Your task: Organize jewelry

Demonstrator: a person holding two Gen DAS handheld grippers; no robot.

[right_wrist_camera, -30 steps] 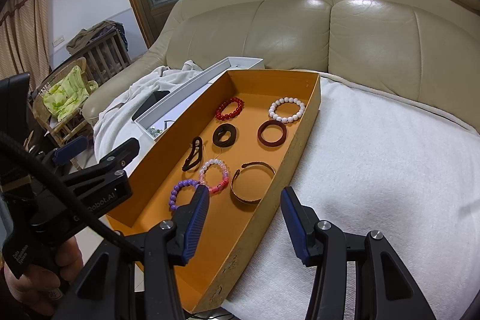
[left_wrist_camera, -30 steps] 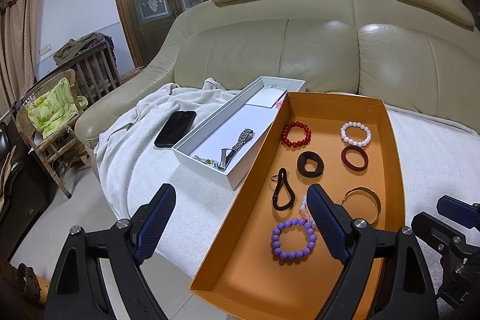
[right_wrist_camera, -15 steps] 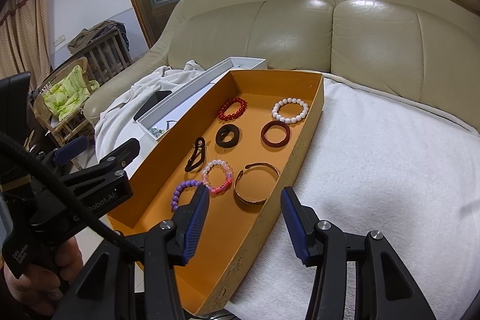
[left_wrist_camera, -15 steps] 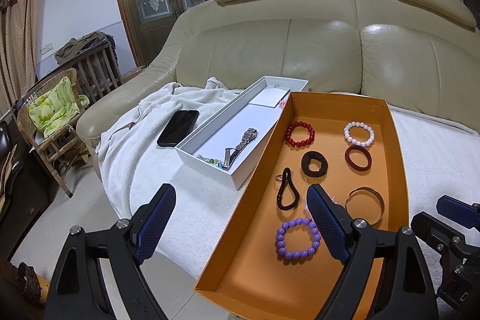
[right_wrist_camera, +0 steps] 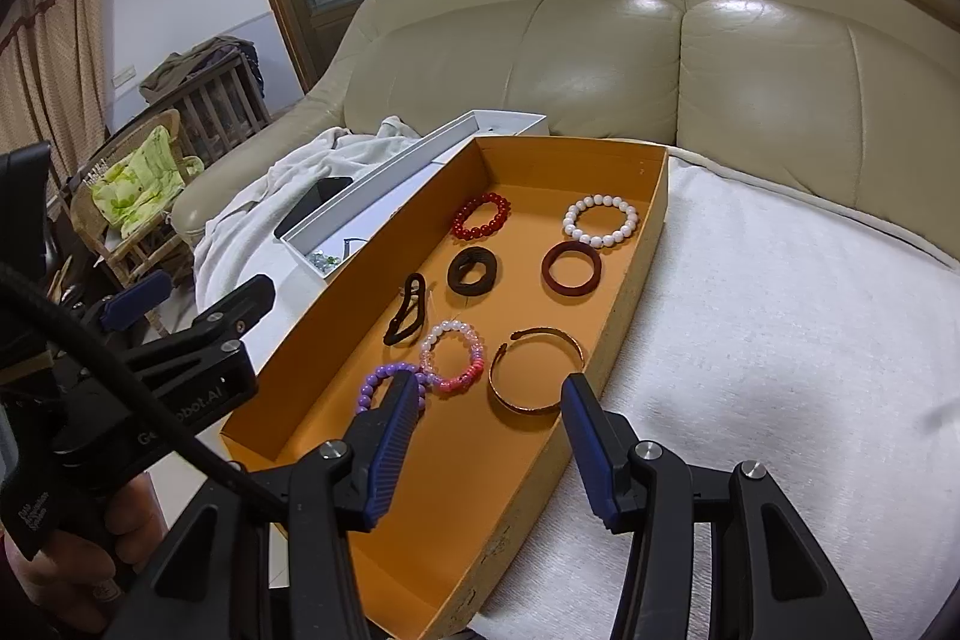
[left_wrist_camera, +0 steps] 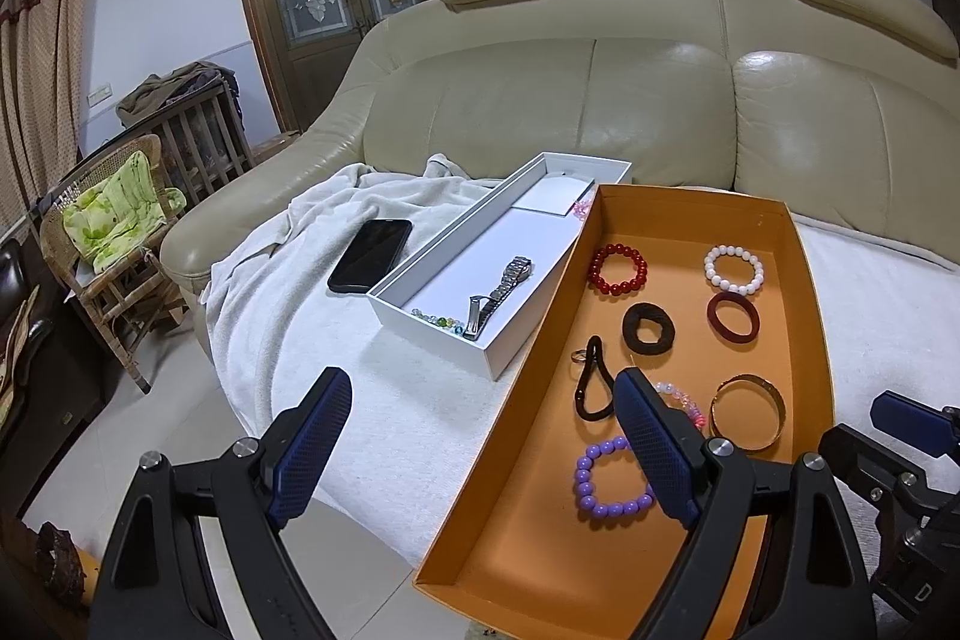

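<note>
**Both grippers ease back a little from the trays; no piece of jewelry has shifted.**

Over the last second the view from each wrist draws slightly away, so this reads as a pause or a retreat, fitting either sorting in progress or sorting done. The wide orange cardboard tray (left_wrist_camera: 807, 280) on the white-covered table holds eight pieces spaced apart: red bead bracelet (left_wrist_camera: 618, 269), white bead bracelet (left_wrist_camera: 734, 270), dark red bangle (left_wrist_camera: 733, 316), black fabric scrunchie (left_wrist_camera: 648, 328), black looped hair tie (left_wrist_camera: 591, 388), gold open bangle (left_wrist_camera: 747, 412), pink bead bracelet (right_wrist_camera: 453, 357), purple bead bracelet (left_wrist_camera: 603, 478). The narrow white box (left_wrist_camera: 438, 256) just beside it holds a silver metal watch (left_wrist_camera: 498, 297) and a strand of small glass beads (left_wrist_camera: 437, 321). The left gripper (left_wrist_camera: 480, 451) and right gripper (right_wrist_camera: 489, 451) hang spread wide, holding nothing.
</note>
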